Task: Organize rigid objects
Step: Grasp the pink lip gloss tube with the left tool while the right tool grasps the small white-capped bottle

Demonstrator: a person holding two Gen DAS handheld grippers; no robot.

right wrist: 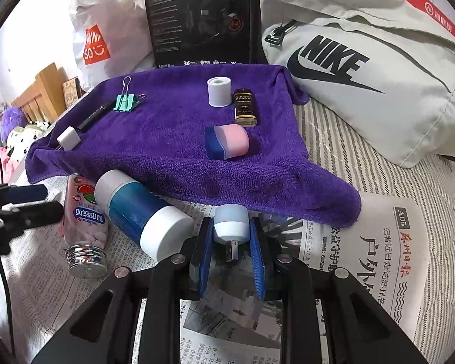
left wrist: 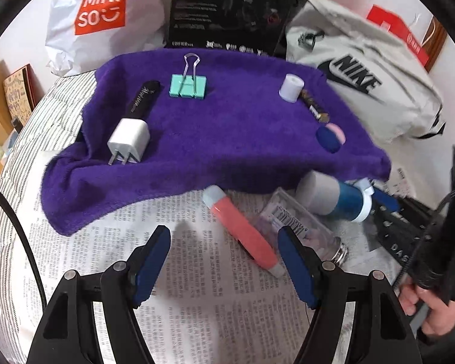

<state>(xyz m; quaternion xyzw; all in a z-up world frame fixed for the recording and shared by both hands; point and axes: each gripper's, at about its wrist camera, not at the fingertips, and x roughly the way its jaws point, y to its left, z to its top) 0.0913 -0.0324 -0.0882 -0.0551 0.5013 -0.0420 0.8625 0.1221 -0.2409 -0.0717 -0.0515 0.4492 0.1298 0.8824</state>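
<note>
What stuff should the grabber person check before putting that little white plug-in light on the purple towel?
1. Right gripper shut on the USB light: ok, the pads squeeze its sides.
2. Light held level: cannot tell; its plug points back toward the camera.
3. Bare spot on the purple towel: ok, the middle is free.
4. Pink and blue case clear of the path: not ok, it lies straight ahead of the light.
5. Blue and white bottle clear: not ok, it lies close beside the gripper.
6. Left gripper out of the way: ok, open over the newspaper.
</note>
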